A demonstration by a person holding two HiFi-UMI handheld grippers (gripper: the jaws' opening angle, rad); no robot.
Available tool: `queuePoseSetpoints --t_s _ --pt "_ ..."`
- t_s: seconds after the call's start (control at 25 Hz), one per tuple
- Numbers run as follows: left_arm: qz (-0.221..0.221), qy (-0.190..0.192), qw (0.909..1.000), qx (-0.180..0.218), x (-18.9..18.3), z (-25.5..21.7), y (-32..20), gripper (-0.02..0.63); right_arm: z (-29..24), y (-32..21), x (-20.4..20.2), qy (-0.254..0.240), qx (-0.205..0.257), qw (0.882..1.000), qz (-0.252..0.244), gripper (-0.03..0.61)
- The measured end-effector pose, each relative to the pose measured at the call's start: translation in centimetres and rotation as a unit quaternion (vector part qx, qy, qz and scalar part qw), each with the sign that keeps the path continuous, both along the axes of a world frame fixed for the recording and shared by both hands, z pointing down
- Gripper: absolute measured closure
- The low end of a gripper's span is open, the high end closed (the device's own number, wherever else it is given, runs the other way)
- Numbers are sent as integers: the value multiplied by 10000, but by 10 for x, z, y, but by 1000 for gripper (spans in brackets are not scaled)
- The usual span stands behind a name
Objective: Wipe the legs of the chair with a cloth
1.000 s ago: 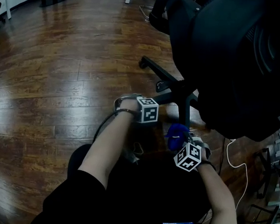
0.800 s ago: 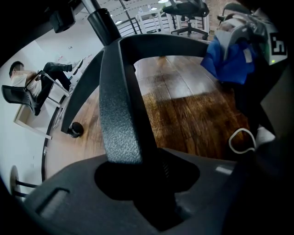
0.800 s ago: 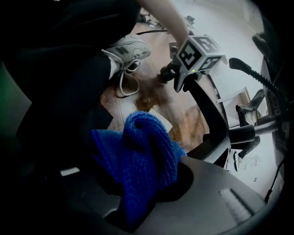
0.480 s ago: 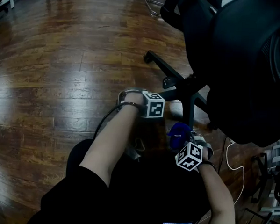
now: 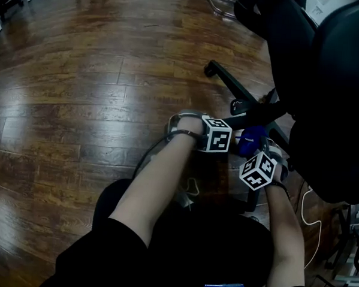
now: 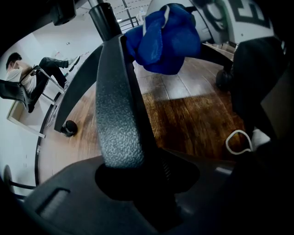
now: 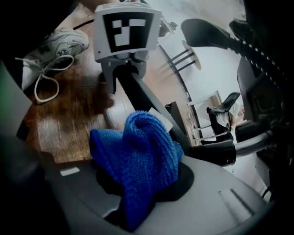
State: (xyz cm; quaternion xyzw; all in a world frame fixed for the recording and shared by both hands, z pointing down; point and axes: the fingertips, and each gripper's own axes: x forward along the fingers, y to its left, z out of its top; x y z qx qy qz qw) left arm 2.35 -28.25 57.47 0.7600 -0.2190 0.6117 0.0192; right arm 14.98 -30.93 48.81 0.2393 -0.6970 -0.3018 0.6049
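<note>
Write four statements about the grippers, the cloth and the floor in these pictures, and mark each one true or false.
1. The right gripper holds a blue cloth. True.
2. The left gripper is empty. False: its jaws clamp a black chair leg.
3. The floor is grey carpet. False: it is dark wood.
4. A white shoe lies on the floor. True.

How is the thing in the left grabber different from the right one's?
The left gripper clamps a chair leg: dark, hard-looking, pebbly. The right gripper clamps a cloth: blue, soft-looking, bunched up. The chair leg is long and straight; the cloth is crumpled. Both are gripped.
</note>
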Motion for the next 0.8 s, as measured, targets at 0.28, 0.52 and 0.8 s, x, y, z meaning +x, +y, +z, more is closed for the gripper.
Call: queuePoseSetpoints --t_s 0.28,0.52,0.8 --pt "-59 68 10000 8 -1 1 -1 466 25 82 30 320 -596 9975 -221 485" --pt "-138 12 9999 5 -4 4 1 470 50 178 72 780 -1561 9835 -474 485" --pt "-183 0 9998 -50 -3 2 0 473 43 137 59 653 -1332 9884 -331 489"
